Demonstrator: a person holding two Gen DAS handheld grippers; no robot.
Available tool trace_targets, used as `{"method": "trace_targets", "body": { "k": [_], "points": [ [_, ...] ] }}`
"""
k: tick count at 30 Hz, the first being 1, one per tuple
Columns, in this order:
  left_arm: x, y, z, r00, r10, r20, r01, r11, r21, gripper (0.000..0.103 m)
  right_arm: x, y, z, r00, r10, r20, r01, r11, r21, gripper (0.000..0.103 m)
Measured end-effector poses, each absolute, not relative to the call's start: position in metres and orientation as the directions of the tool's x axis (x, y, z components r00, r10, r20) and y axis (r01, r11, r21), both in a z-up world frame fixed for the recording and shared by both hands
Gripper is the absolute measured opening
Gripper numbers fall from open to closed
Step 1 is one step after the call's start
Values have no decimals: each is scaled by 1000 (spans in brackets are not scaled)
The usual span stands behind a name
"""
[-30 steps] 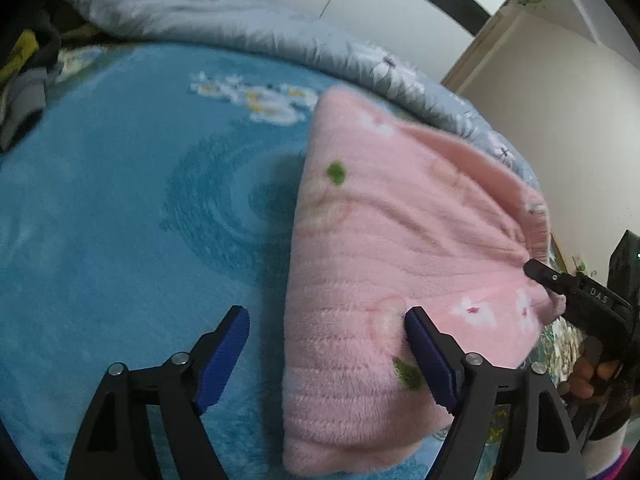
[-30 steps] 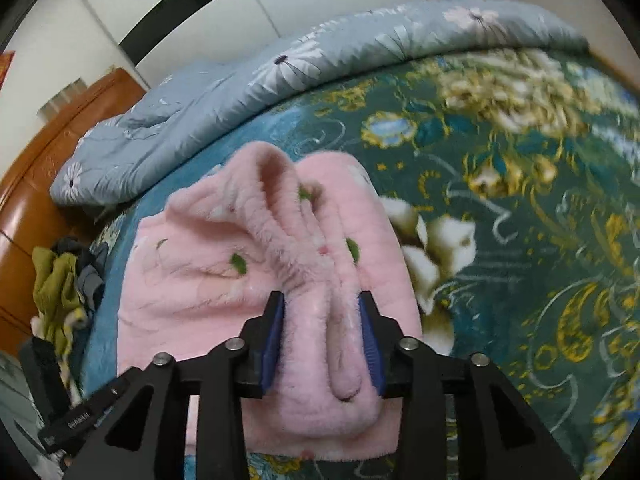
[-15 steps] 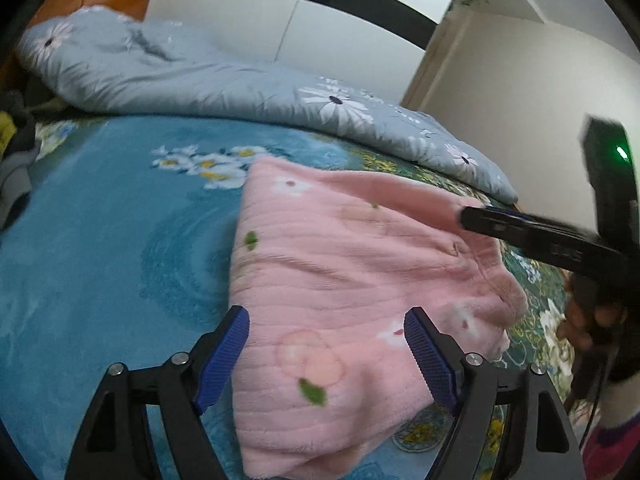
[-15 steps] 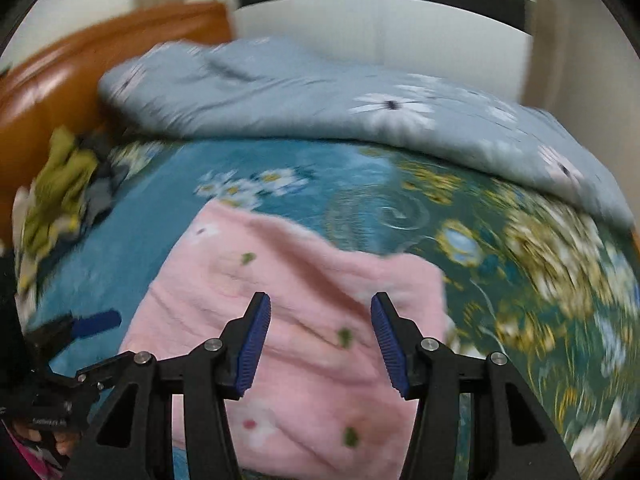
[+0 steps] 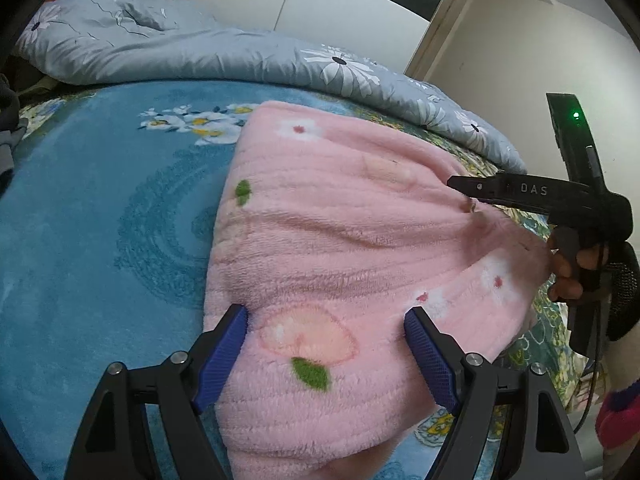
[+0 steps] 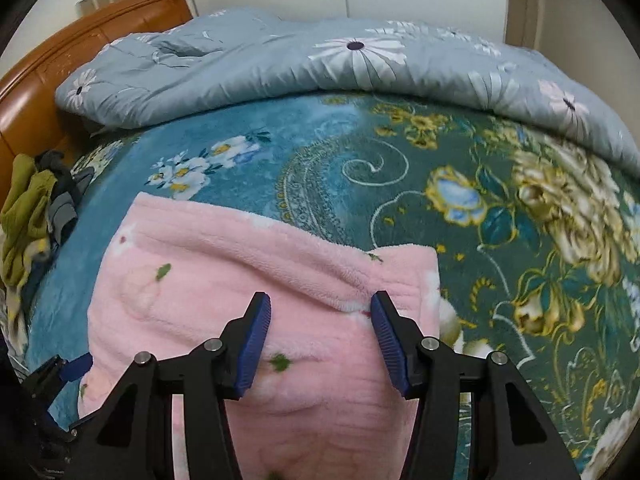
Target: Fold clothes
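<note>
Left gripper [image 5: 326, 354]: jaws wide apart, nothing clamped. Blue pads [image 5: 222, 360] sit over the near part of the pink fleece garment [image 5: 352, 264]; actual contact can't be judged from the left wrist view.

Right gripper [image 6: 320, 340]: jaws apart, about mid-width, gripping nothing. Garment [image 6: 224, 304] lies below and between the fingers; a raised fold edge runs from 10 o'clock toward the right pad. In the left wrist view the right gripper [image 5: 464, 186] shows at 3 o'clock, finger tip just over the garment's right edge, person's hand [image 5: 576, 264] on the handle, green LED lit on the body.

Garment: folded, flat on the blue-green floral blanket [image 6: 400, 168], centre-low in both views. Flower, peach and leaf print.

Grey daisy-print duvet [image 6: 320, 56] bunched along the far side at 12 o'clock. Pile of olive and grey clothes [image 6: 36, 208] at 9 o'clock in the right wrist view, next to the brown headboard [image 6: 48, 72].

No containers in view.
</note>
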State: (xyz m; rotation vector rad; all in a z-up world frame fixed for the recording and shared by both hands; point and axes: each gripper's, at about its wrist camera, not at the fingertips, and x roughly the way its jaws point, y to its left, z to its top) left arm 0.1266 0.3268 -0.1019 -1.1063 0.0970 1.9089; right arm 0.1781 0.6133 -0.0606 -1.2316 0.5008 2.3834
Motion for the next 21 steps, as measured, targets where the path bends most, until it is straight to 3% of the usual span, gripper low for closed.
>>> {"method": "trace_targets", "body": {
  "k": [3,9,10,13,16,21],
  "points": [
    [127,324,-97,-185,670,-719,-728,-585,-357,83,178,608,-52,-518,197,-832,-513,-850,117,54],
    [109,301,-80,-190,729,-658,-678,-582,-449,83,215,591,-17,-629,194,-753,-486,-854,186,57],
    [103,297,-82,-199,729,-655,-658,-595,-462,84,224,594,-18,-633,197,-748,-497,-845,199,60],
    [78,290,-96,-158,737,-657,-575,-610,-545,91,250,612,-30,-641,186,-744,-544,-794,270,83],
    [53,291,-119,-76,744,-664,-471,-613,-634,93,272,634,-58,-657,87,-749,-578,-696,425,90],
    [32,301,-133,4,775,-632,-404,-577,-710,103,287,657,-103,-715,-51,-697,-570,-534,624,90]
  ]
}}
